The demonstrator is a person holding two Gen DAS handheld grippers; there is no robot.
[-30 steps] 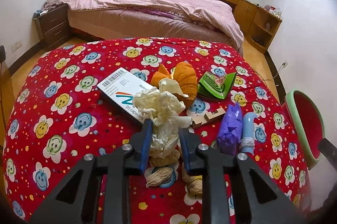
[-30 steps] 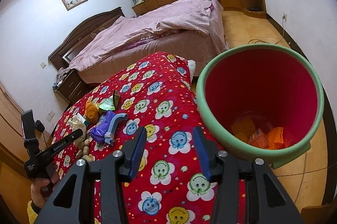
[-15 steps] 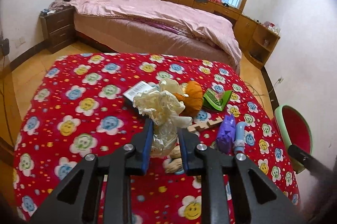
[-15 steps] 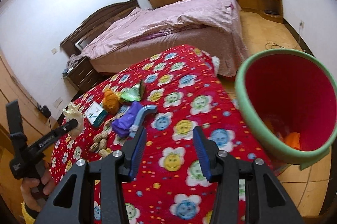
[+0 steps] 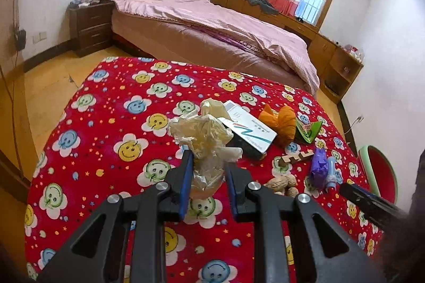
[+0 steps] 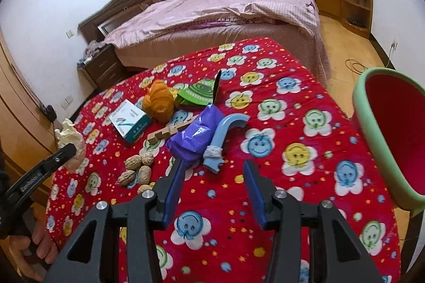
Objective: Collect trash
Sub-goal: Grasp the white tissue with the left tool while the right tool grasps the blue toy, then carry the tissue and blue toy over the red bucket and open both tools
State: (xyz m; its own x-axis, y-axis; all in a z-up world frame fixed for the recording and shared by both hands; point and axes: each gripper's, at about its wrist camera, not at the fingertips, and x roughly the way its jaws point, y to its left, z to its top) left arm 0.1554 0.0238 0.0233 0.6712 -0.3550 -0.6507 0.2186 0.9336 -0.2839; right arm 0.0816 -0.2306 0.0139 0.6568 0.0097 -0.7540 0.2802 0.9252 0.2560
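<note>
Since a second ago the left gripper [image 5: 207, 171] has carried the crumpled wrapper [image 5: 204, 134] up off the red tablecloth [image 5: 106, 129]; its pads clench it. The right gripper [image 6: 212, 187] has swung from the one red bin [image 6: 393, 129] toward the litter, jaws parted and empty. One purple wrapper [image 6: 196, 134], one blue handle [image 6: 225, 134], one medicine box [image 6: 130, 121] and about five peanuts [image 6: 138, 168] lie there.

Five peanuts [image 6: 138, 168], one medicine box [image 6: 130, 121], one purple wrapper [image 6: 195, 136], one bin [image 6: 393, 139].
</note>
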